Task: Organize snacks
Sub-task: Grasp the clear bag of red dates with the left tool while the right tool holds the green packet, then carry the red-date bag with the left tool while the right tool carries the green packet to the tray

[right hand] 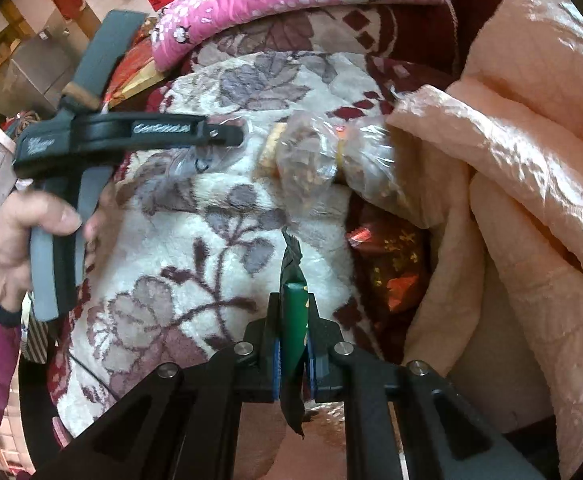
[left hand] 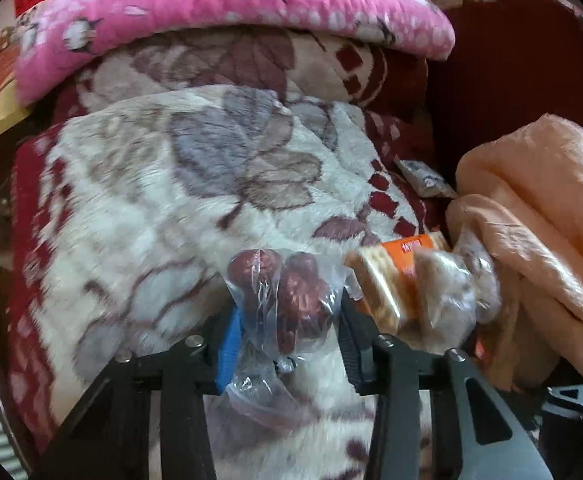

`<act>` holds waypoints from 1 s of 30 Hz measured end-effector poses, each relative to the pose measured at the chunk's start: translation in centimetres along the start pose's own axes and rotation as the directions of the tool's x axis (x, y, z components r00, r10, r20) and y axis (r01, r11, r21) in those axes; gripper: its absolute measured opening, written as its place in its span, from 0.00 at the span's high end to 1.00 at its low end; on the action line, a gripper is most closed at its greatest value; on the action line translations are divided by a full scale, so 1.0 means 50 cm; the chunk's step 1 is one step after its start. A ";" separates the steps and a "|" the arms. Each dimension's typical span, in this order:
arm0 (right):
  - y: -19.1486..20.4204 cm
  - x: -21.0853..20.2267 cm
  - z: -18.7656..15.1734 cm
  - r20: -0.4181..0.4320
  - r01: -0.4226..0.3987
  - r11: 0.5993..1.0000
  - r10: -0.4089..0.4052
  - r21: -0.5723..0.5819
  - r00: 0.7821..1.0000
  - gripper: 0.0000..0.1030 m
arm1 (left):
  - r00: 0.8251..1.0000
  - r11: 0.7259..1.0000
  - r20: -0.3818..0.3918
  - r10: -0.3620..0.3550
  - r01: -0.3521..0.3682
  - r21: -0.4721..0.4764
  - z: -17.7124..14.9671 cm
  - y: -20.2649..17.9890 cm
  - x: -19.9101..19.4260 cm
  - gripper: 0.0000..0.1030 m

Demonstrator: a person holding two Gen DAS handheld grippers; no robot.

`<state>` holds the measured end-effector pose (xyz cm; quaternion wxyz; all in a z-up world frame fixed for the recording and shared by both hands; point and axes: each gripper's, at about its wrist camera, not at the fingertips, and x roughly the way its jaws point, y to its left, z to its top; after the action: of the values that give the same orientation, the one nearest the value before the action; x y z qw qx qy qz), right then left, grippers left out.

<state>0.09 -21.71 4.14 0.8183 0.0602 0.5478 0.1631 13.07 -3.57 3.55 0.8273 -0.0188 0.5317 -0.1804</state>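
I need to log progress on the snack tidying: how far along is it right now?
Nothing looks sorted yet. In hand: the left gripper clamps a clear bag of red dates, and the right gripper pinches a green packet. Left: the cracker pack, the clear snack bag and the red packet on the blanket.

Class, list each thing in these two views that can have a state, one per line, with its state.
Left gripper: closed on the clear plastic bag of red dates.
Right gripper: shut on the dark green foil packet.
Clear bag of crackers: lying on the floral fleece blanket, unheld.
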 end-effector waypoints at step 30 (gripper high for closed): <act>0.305 0.027 -0.017 -0.031 -0.104 0.956 0.099 -0.274 0.995 0.91 | 0.953 0.944 0.122 0.279 -0.249 -0.214 -0.311 0.169 -0.344 0.62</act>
<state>-3.30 -7.00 6.85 0.8048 -0.0275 0.5226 0.2801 -4.69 12.30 9.93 0.8757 -0.0423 0.4808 -0.0123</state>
